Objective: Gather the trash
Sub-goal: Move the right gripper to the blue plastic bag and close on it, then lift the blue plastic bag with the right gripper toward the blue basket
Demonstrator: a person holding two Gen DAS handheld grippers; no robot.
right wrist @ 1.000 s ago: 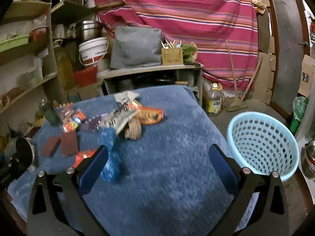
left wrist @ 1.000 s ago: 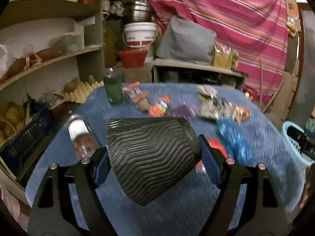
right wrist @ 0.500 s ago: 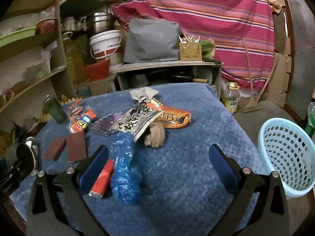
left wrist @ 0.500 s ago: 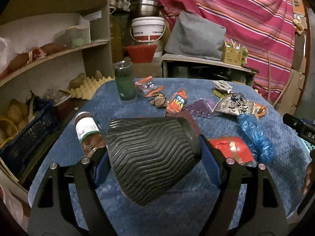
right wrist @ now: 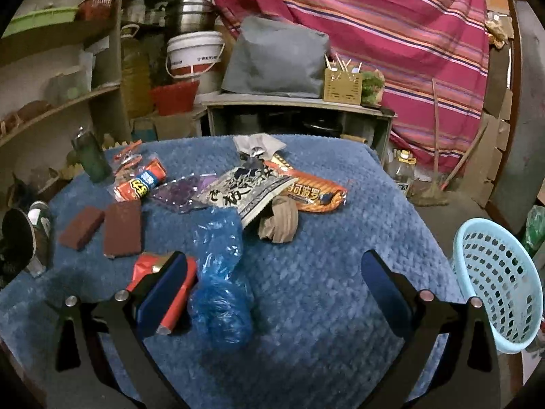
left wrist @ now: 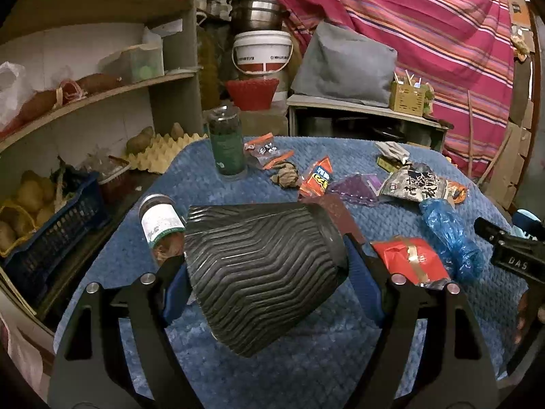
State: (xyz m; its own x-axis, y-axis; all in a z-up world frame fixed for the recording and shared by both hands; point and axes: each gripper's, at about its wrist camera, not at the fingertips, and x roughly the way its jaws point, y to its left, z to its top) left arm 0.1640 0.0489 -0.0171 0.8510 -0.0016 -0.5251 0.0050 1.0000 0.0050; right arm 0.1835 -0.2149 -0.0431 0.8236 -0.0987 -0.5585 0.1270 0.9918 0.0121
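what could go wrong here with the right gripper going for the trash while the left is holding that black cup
1. The left gripper holds the black ribbed cup tilted, close beside the lying jar, which sits near the table's left edge and might get nudged.
2. The open right gripper has one finger over the red packet beside the blue plastic bag; closing could catch both.

My left claw (left wrist: 265, 274): matt black frame, blue pads, shiny metal pins, clamped on a ribbed matt black cup (left wrist: 262, 272). Surface (right wrist: 340, 272) is covered in nubby blue cloth, rough pile. Blue bag (right wrist: 219, 279): thin crinkled plastic, glossy. Red packet (right wrist: 160, 272): shiny foil. Brown blocks (right wrist: 122, 226): matt, grainy. Basket (right wrist: 494, 286) off the surface's right edge: perforated pale-blue plastic, smooth. Green bottle (left wrist: 226, 145): glass-like sheen.
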